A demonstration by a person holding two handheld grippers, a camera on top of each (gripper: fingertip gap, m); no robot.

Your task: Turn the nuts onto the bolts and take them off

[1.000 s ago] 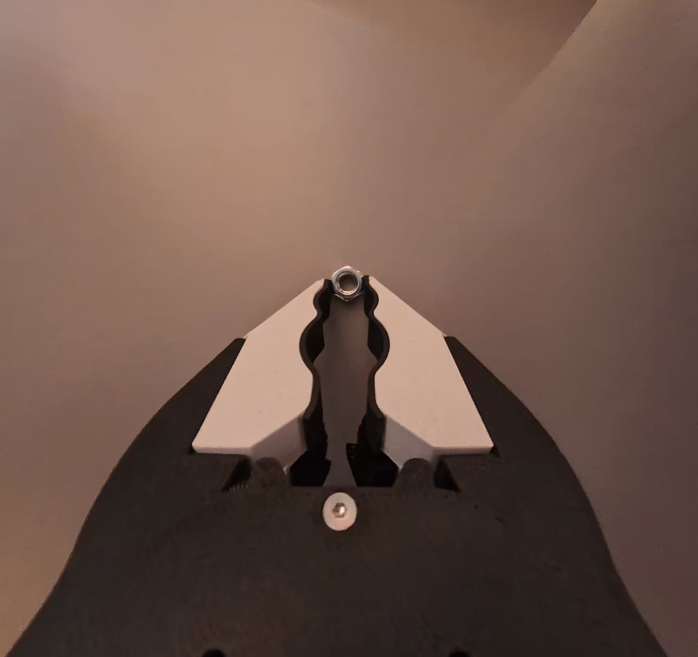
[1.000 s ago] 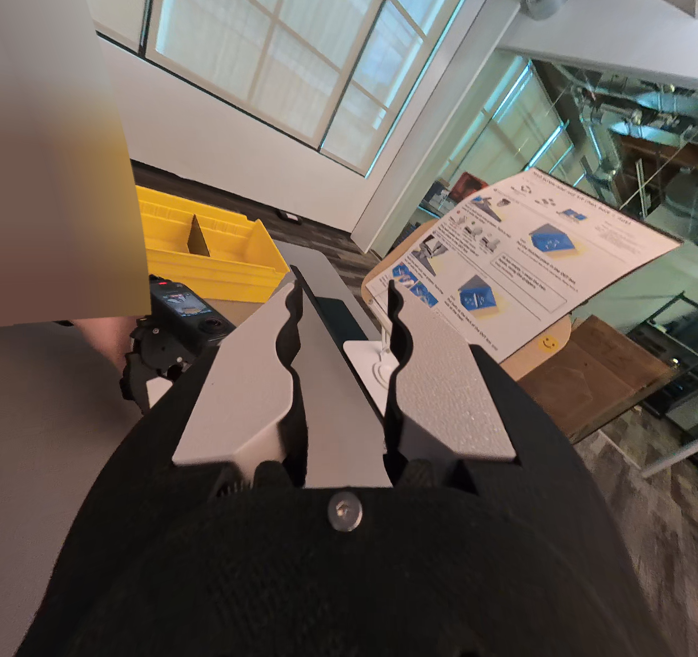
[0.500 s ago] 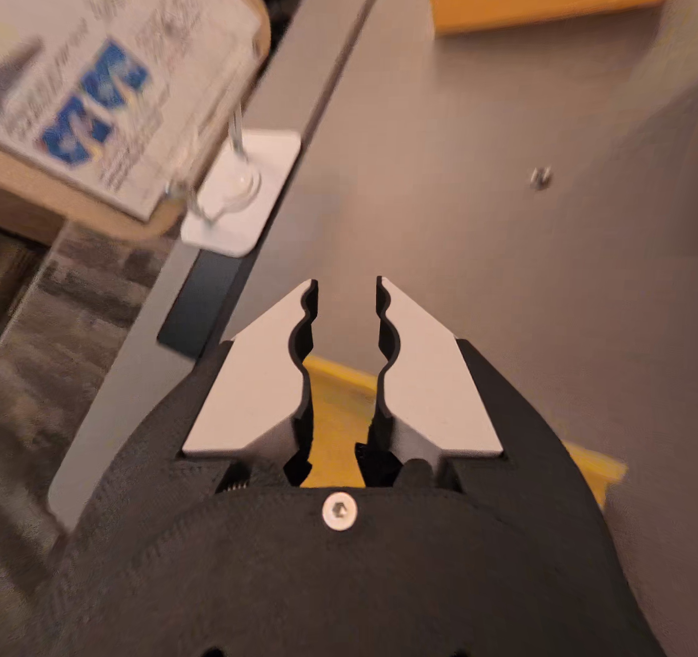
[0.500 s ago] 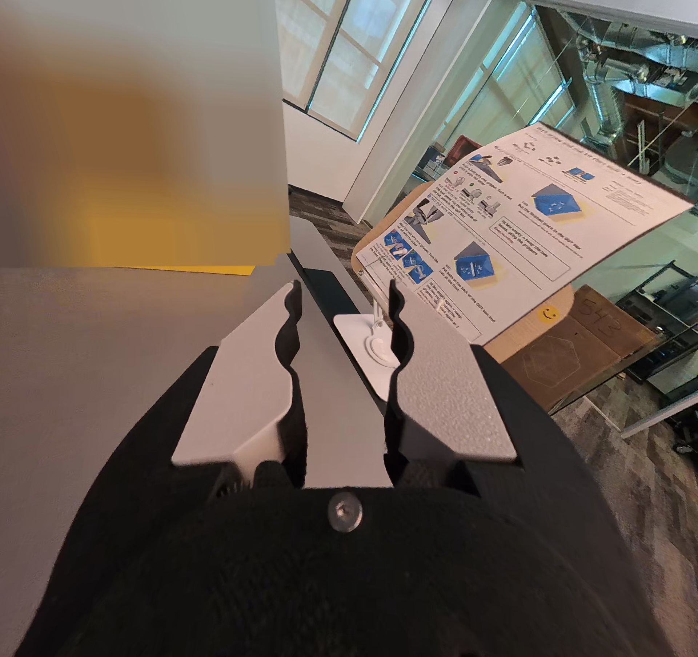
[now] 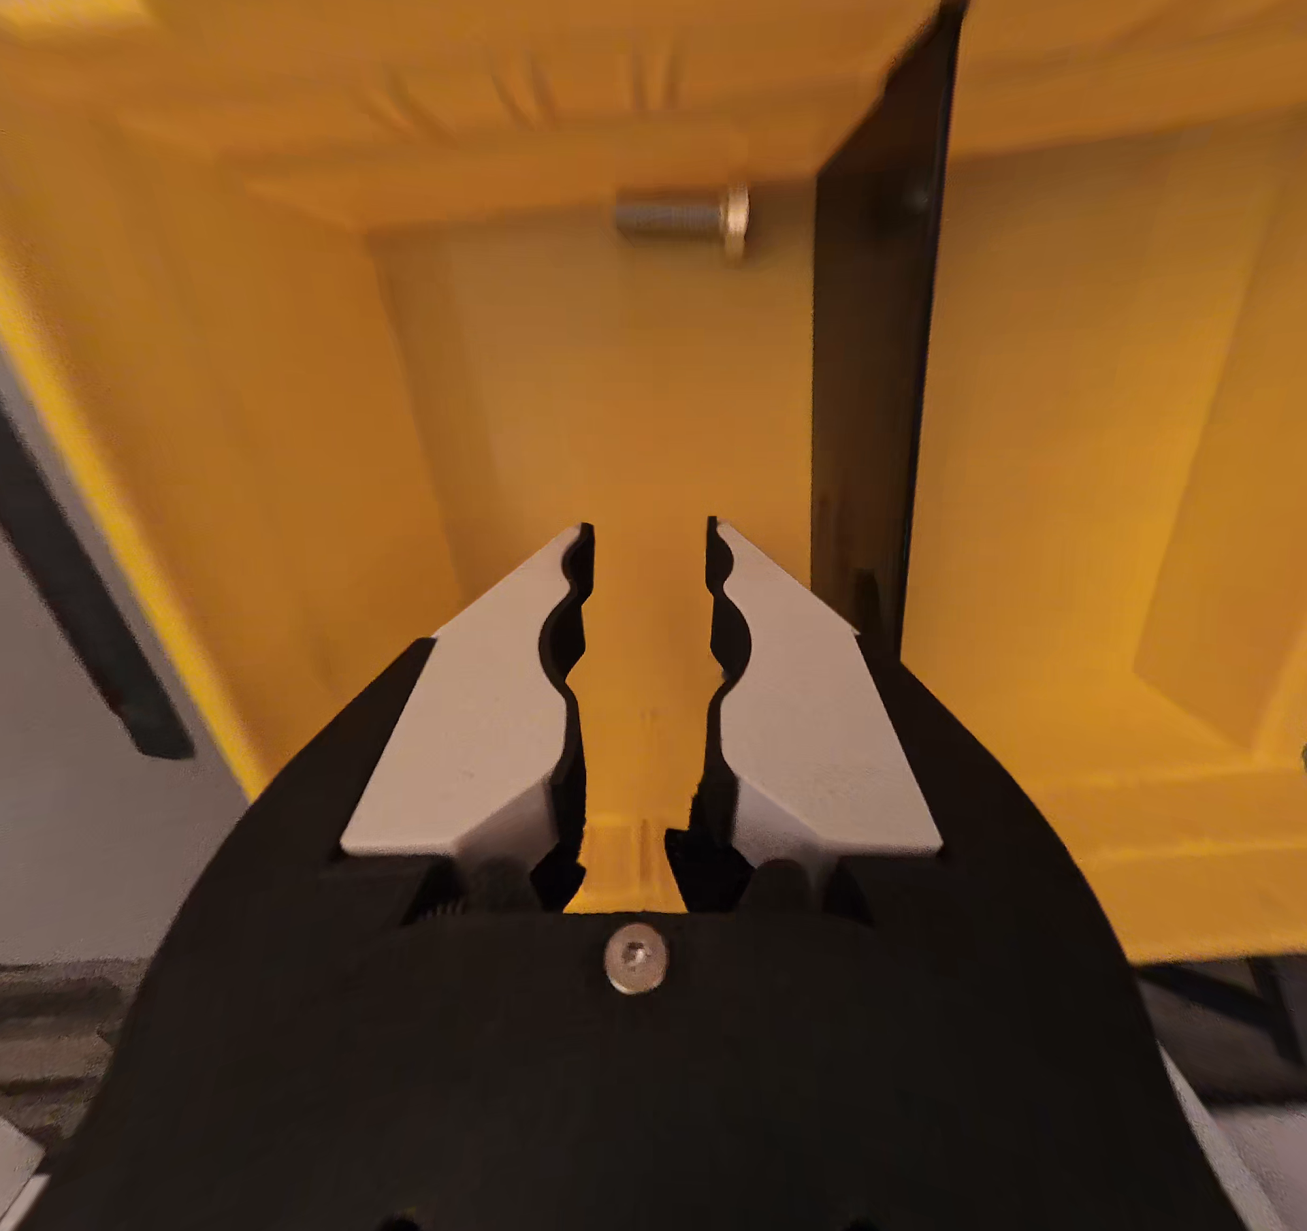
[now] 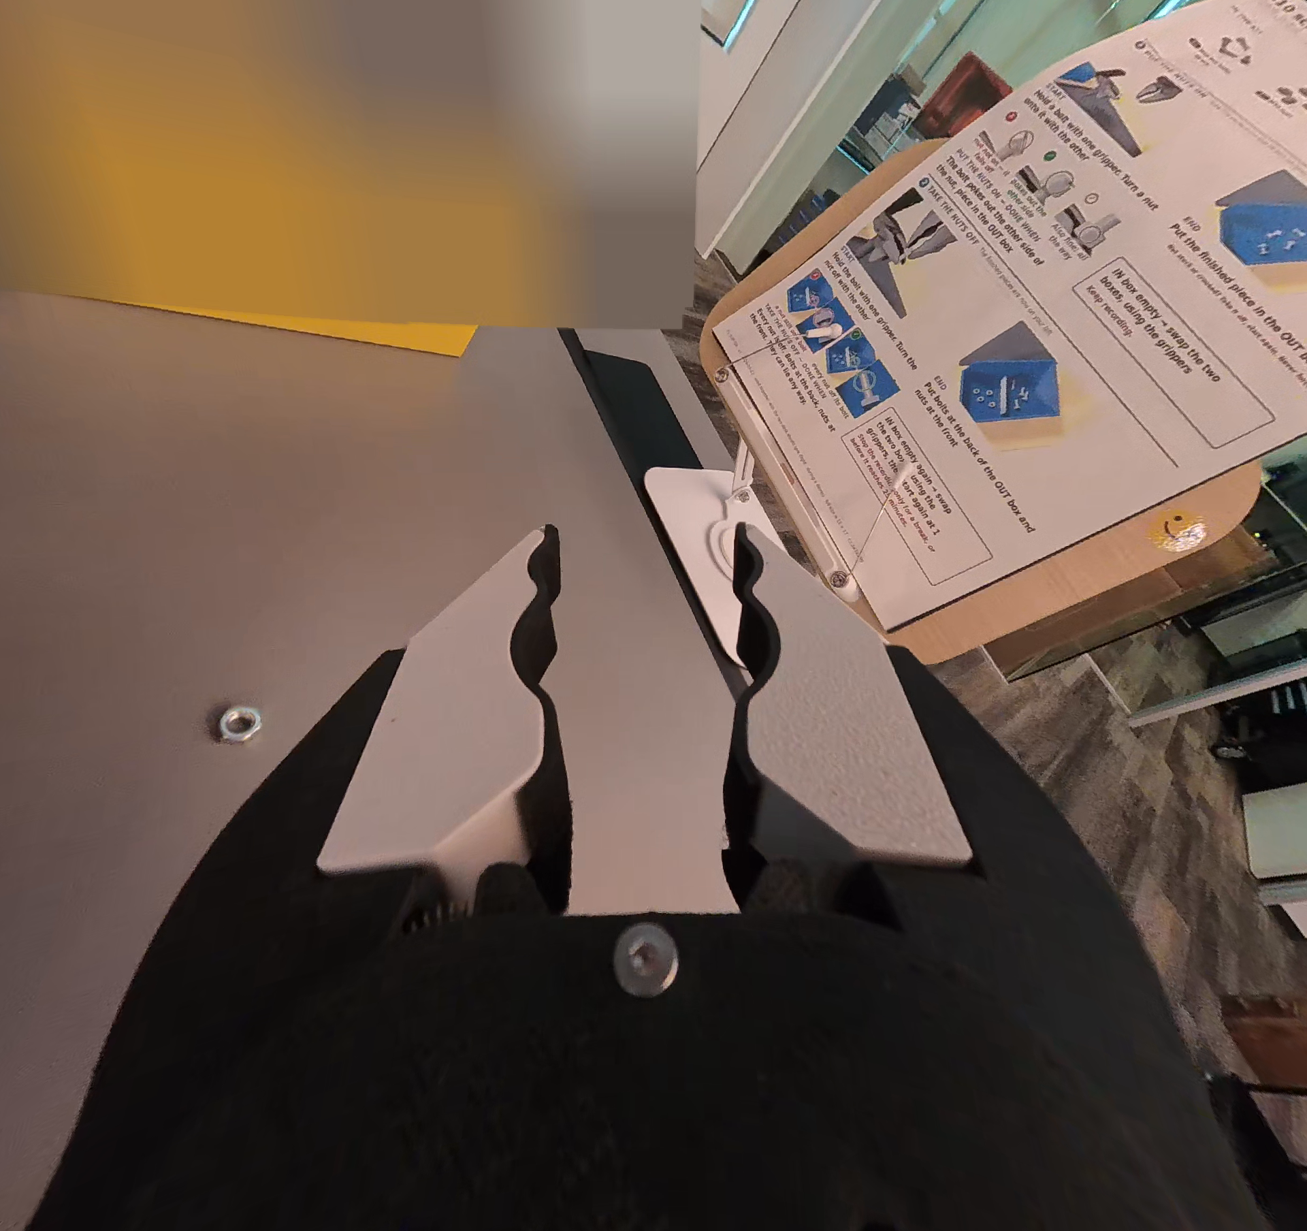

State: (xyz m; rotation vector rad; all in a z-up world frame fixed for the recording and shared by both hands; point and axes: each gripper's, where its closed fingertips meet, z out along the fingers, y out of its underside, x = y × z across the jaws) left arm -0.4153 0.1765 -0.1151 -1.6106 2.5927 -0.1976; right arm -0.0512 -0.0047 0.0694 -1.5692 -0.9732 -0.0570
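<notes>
Bolt (image 5: 682,221) lying on its side at the far wall of a yellow bin (image 5: 297,419) compartment, left of a black divider (image 5: 873,348). Left gripper (image 5: 649,525), fingers parted and empty, points into this compartment. Right gripper (image 6: 642,538), likewise spread and empty, hovers above the grey table (image 6: 212,490); a nut (image 6: 240,723) rests there.

Black gripper bodies, pale grey wavy-edged fingers (image 5: 495,688), one silver hex-socket screw (image 5: 636,968) each.

grey table (image 6: 212,525) | instruction sheet (image 6: 1061,320) on white stand (image 6: 689,511) | patterned carpet (image 6: 1131,772)
</notes>
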